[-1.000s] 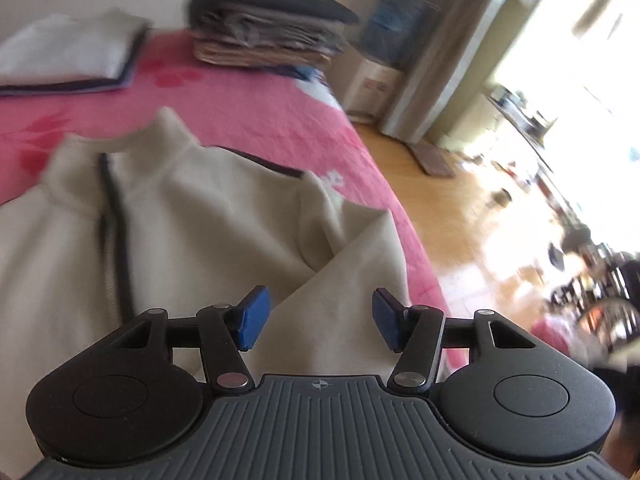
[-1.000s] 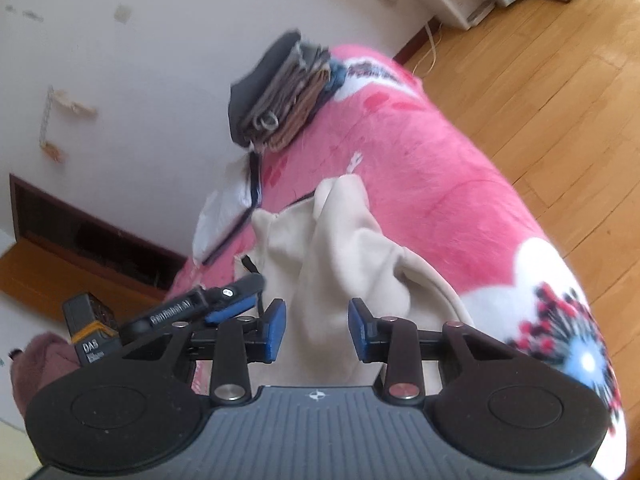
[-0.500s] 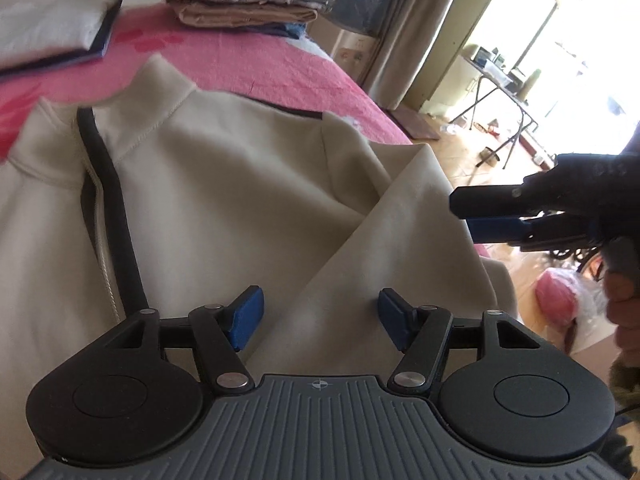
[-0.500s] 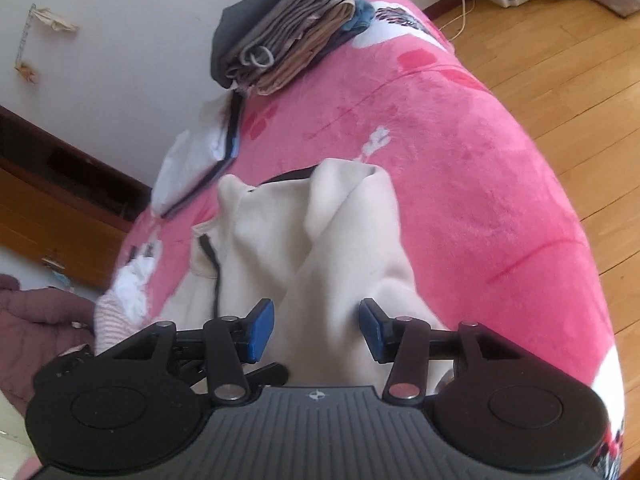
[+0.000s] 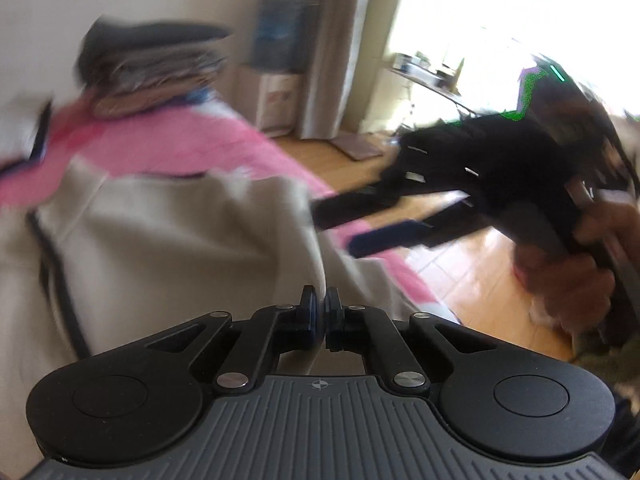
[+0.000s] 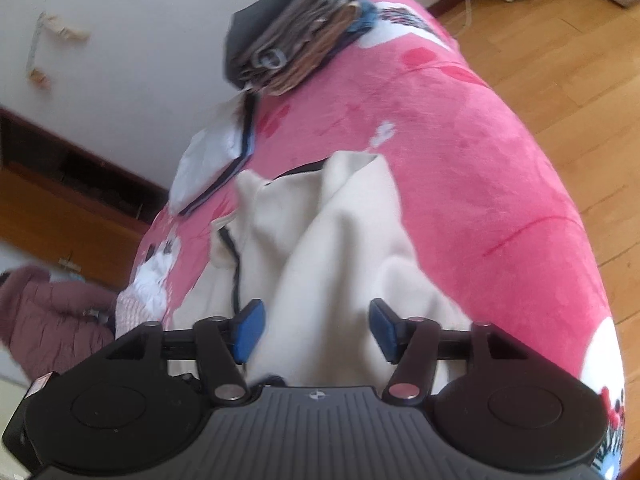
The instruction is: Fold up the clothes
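One hand-held gripper [image 5: 320, 312] pinches the cream jacket's [image 5: 160, 240] fold.

Cream zip-neck pullover [image 6: 320, 248] lay spread on pink blanket, dark zipper line running down from stand-up collar. One sleeve was folded inward over chest, forming raised ridge. Fabric edge [image 5: 316, 280] was pinched up; the rest lay flat, slightly rumpled.

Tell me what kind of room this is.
Most likely a bedroom in a home. A bed with a pink blanket bears a cream jacket and a stack of folded clothes; the wood floor and a water dispenser by the curtain fit a lived-in home.
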A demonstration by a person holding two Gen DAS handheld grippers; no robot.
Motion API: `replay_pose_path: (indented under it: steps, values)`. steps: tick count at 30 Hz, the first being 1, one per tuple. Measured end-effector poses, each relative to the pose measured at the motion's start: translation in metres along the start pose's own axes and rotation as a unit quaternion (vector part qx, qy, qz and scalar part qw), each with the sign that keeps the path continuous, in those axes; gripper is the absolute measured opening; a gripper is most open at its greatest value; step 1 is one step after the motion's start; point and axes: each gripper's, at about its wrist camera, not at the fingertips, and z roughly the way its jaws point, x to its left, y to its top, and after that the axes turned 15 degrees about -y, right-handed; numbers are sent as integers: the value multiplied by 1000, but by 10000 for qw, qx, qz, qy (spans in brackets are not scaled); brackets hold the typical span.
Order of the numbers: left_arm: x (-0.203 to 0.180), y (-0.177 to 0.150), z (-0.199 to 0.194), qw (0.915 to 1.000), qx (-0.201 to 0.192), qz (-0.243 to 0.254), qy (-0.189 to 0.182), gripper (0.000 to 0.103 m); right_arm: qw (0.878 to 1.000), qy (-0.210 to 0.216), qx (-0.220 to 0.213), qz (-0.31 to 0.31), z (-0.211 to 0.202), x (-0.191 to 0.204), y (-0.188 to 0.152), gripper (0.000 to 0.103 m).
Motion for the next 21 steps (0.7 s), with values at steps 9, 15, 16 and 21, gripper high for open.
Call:
replay_pose_path:
  steps: [9, 15, 16, 21]
  values:
    - [-15, -13, 5, 9989, 205, 52, -414, 12, 9924, -868, -371, -790, 7, 8, -21, 9]
    - [13, -10, -45, 9970, -140, -683, -342, 23, 9960, -762, -339, -327, 10, -25, -25, 8]
    - [22, -10, -57, 9959, -197, -844, -260, 25, 9964, -725, -318, -292, 11, -28, -25, 8]
    - [68, -33, -127, 9793, -393, -1919, 509, 43, 9973, -637, -297, -198, 18, -36, -23, 8]
